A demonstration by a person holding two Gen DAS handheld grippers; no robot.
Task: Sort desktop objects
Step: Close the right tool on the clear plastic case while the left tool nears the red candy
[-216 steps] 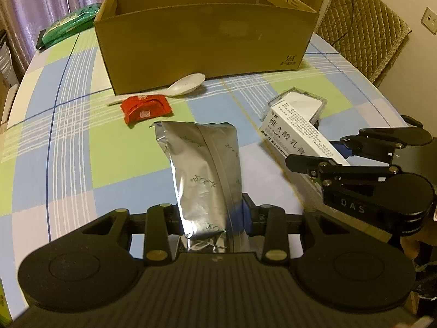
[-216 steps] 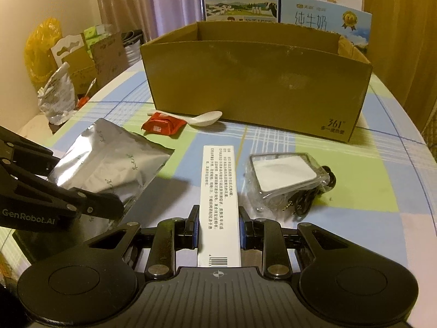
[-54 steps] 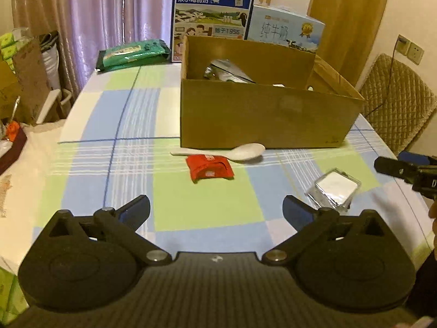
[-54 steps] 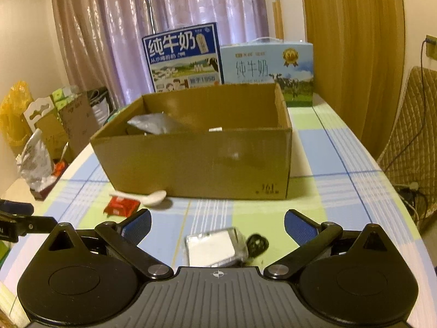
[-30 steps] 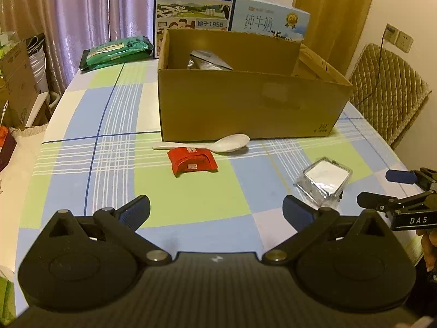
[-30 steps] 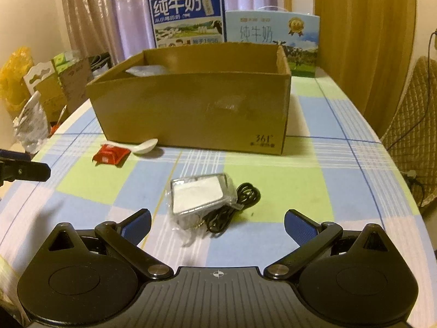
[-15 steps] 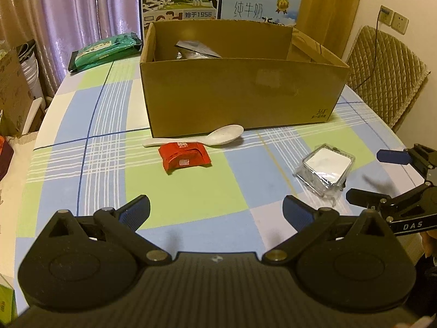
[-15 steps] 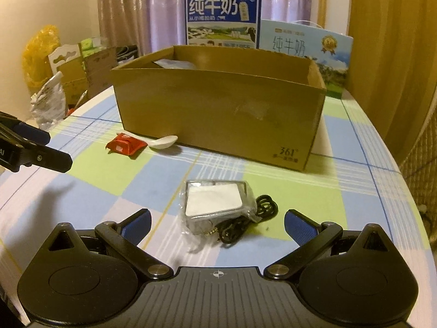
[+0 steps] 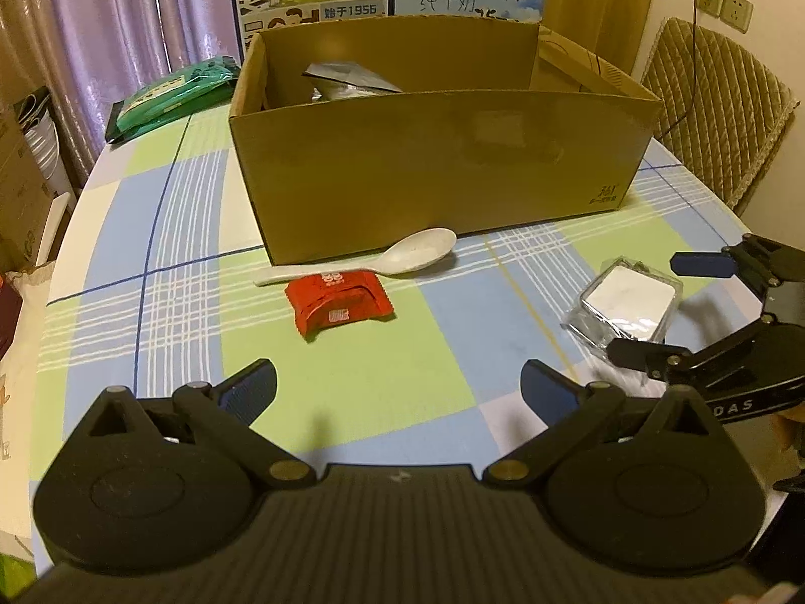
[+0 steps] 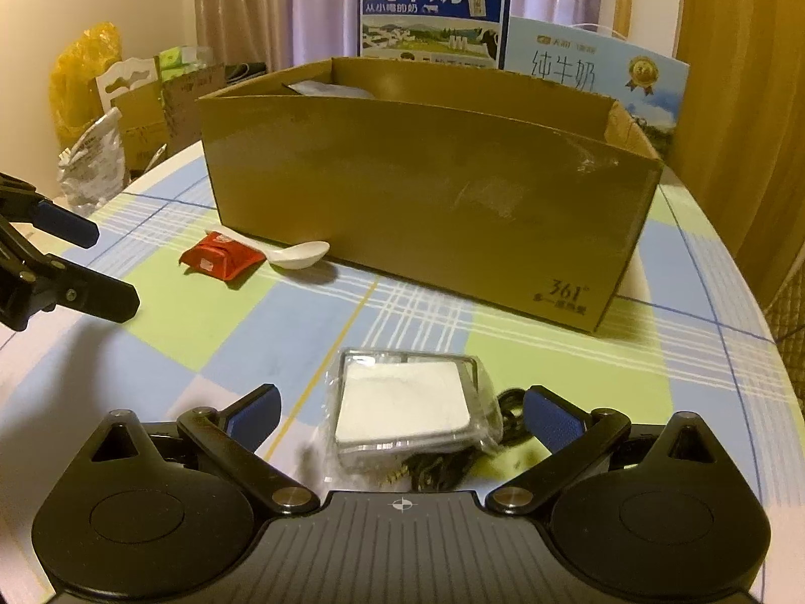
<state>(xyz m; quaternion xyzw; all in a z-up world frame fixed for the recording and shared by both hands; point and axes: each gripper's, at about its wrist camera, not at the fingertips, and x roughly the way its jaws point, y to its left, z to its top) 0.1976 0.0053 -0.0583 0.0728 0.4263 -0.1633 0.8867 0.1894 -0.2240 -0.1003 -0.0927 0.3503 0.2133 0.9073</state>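
So both tools are spread wide, nothing gripped in either. The right tool (image 10: 401,415) sits low over the desk (image 10: 282,332) with a clear plastic case (image 10: 405,410) right between its blue pads (image 10: 254,415). I can't tell if the pads actually touch it, looks like there's a gap on both sides. The case has a white insert inside and is wrapped in a crinkly bag, and a black cable (image 10: 508,415) is bunched up against its right side.

The left tool (image 9: 397,390) hovers over a bare green and blue patch of the checked cloth. Ahead of it lies a red snack packet (image 9: 339,304), and just behind that a white spoon (image 9: 387,259), bowl end pointing right, lying right at the foot of the cardboard box (image 9: 437,171). The packet and spoon handle look like they're touching or nearly so.

The box is open on top with a silver foil pouch (image 9: 347,78) poking up at its back left corner. Two milk cartons (image 10: 435,15) stand behind the box, and a green package (image 9: 176,93) lies off to the left near the desk edge.
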